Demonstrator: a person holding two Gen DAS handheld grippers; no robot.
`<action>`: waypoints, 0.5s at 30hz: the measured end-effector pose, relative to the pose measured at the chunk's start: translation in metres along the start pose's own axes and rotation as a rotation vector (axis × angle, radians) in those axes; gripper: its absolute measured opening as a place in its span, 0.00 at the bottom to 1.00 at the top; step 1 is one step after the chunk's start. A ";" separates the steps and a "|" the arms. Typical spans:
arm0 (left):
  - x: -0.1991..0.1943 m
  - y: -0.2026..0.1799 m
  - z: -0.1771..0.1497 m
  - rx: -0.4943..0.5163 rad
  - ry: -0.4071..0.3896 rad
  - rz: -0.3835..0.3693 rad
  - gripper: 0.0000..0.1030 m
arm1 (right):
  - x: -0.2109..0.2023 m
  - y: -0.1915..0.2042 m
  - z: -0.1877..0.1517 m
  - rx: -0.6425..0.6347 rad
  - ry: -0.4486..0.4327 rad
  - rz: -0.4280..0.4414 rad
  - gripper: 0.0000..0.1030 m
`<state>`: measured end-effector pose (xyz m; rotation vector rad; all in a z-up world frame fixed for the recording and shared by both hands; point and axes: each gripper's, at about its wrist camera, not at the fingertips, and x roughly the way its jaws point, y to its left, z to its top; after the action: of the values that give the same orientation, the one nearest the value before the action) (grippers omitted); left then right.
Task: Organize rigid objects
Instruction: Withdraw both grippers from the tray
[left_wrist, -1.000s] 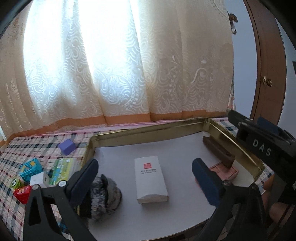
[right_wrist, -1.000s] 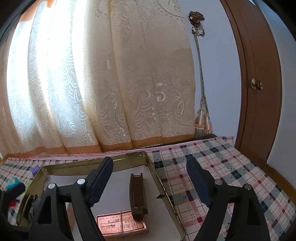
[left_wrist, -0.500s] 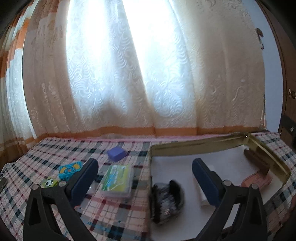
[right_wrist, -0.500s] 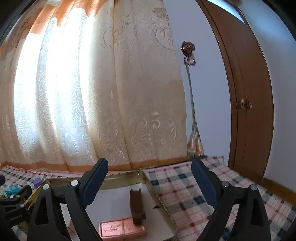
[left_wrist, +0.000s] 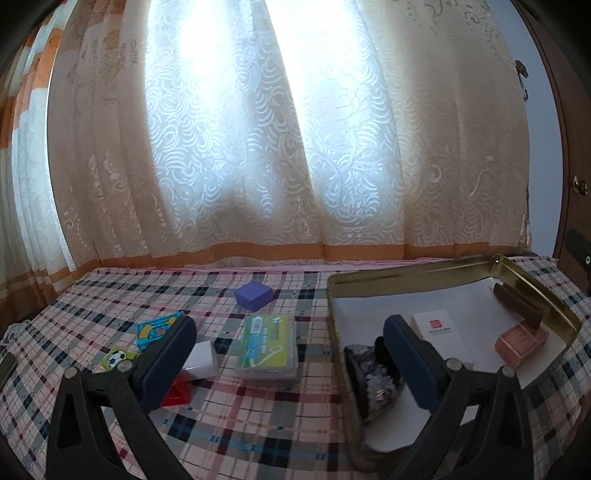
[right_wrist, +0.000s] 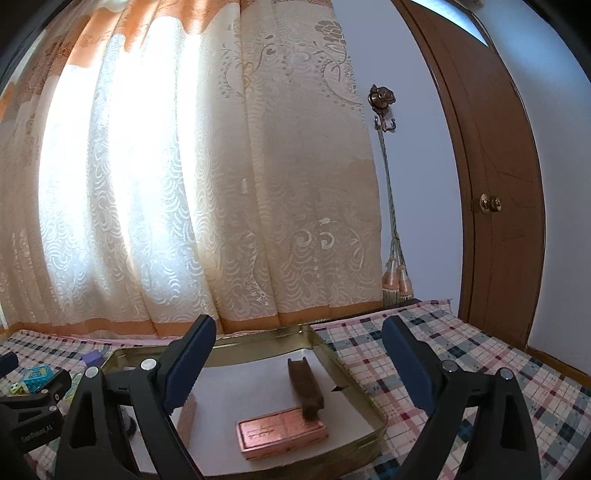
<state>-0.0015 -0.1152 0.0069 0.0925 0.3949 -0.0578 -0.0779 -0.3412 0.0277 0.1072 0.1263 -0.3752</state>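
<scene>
A gold tin tray (left_wrist: 406, 281) sits on the plaid table, also in the right wrist view (right_wrist: 258, 334). In it lie a white box (left_wrist: 437, 326), a pink box (left_wrist: 521, 338), (right_wrist: 282, 432), a dark brown bar (left_wrist: 517, 306), (right_wrist: 304, 384) and a dark sparkly object (left_wrist: 373, 380). Left of the tray lie a green-labelled clear case (left_wrist: 267, 345), a purple block (left_wrist: 254, 294), a small white box (left_wrist: 201, 360), a blue card box (left_wrist: 157, 326), a football card (left_wrist: 118, 357) and a red piece (left_wrist: 177, 393). My left gripper (left_wrist: 288, 363) is open and empty above the table. My right gripper (right_wrist: 295, 362) is open and empty above the tray.
A patterned curtain (left_wrist: 277, 147) hangs behind the table. A wooden door (right_wrist: 495, 184) stands at the right. A curtain tie with tassels (right_wrist: 397, 273) hangs from a wall hook. The left gripper's body (right_wrist: 33, 417) shows at the lower left of the right wrist view.
My left gripper has swung left, from over the tray toward the loose objects on the cloth. My right gripper has tilted up a little. Both stay open.
</scene>
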 end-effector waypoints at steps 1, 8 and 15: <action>0.001 0.004 0.000 -0.004 0.006 -0.001 1.00 | -0.001 0.001 -0.001 0.005 0.007 0.005 0.90; 0.004 0.032 -0.004 -0.022 0.027 0.004 1.00 | -0.014 0.027 -0.007 0.002 0.029 0.057 0.90; 0.011 0.068 -0.005 -0.031 0.033 0.040 1.00 | -0.019 0.064 -0.016 -0.001 0.073 0.118 0.90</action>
<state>0.0114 -0.0479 0.0035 0.0704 0.4262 -0.0105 -0.0732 -0.2733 0.0199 0.1264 0.1912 -0.2535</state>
